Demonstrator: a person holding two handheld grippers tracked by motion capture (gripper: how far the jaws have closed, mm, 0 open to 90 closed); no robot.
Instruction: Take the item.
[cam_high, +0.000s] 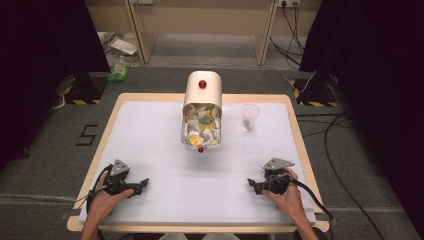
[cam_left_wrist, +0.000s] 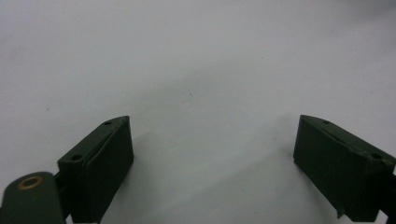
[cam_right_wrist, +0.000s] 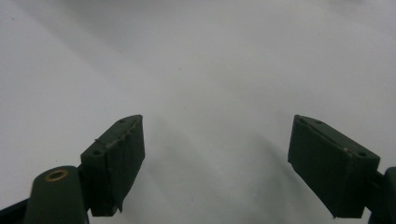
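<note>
Both grippers, left (cam_high: 141, 184) & right (cam_high: 252, 183), rest on mat (cam_high: 150, 130) w/ fingers released.

Showing matt white sheet, smooth, over pale wood counter (cam_high: 295, 125). Lying on it: glossy cream container (cam_high: 202, 95), looking like painted metal or plastic, with shiny red knob (cam_high: 202, 84); spilling crumpled paper-like sachets (cam_high: 201, 127), white and yellow. Standing beside: clear plastic cup (cam_high: 249, 116), glossy. Left hand-held gripper (cam_left_wrist: 212, 154) and right hand-held gripper (cam_right_wrist: 215, 154) showing matt dark plastic jaws, pads slightly rough, edges fraying, brass-looking rivet. Grey carpet-like floor (cam_high: 45, 150), rough.
</note>
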